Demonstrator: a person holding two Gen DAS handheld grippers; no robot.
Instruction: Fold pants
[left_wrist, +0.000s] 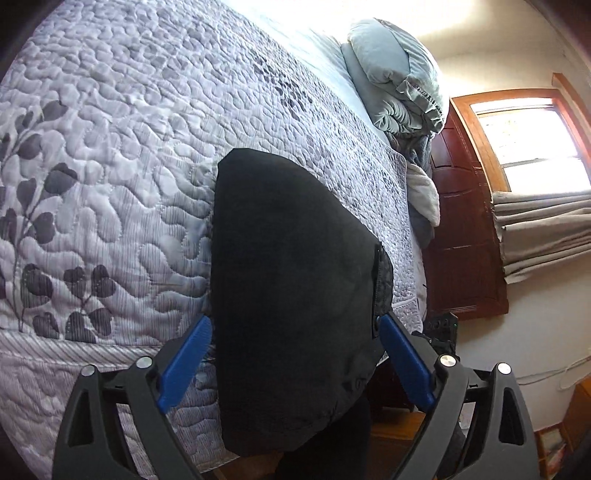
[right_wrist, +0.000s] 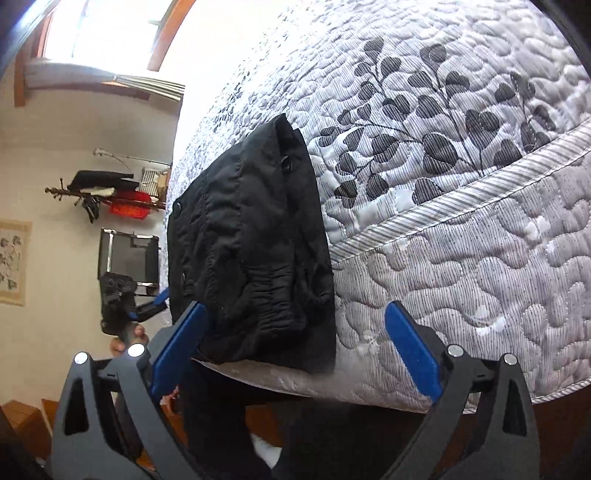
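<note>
Black pants (left_wrist: 291, 288) lie folded into a compact bundle on the edge of the bed, partly hanging over its side. In the right wrist view the bundle (right_wrist: 251, 243) shows its waistband, snaps and elastic cuff. My left gripper (left_wrist: 295, 332) is open, its blue fingers (left_wrist: 186, 363) spread on either side of the bundle, not pinching it. My right gripper (right_wrist: 295, 325) is open too, with the bundle's lower edge between its fingers; the left finger (right_wrist: 181, 343) sits at the bundle's corner. The left gripper also shows in the right wrist view (right_wrist: 122, 295), held by a hand.
The bed carries a grey-white quilt with a leaf print (left_wrist: 110, 155) (right_wrist: 443, 184). Blue-grey pillows and blankets (left_wrist: 399, 77) are piled at its head. A wooden door (left_wrist: 461, 236), a window (left_wrist: 532, 140) and wood floor lie beyond the bed edge.
</note>
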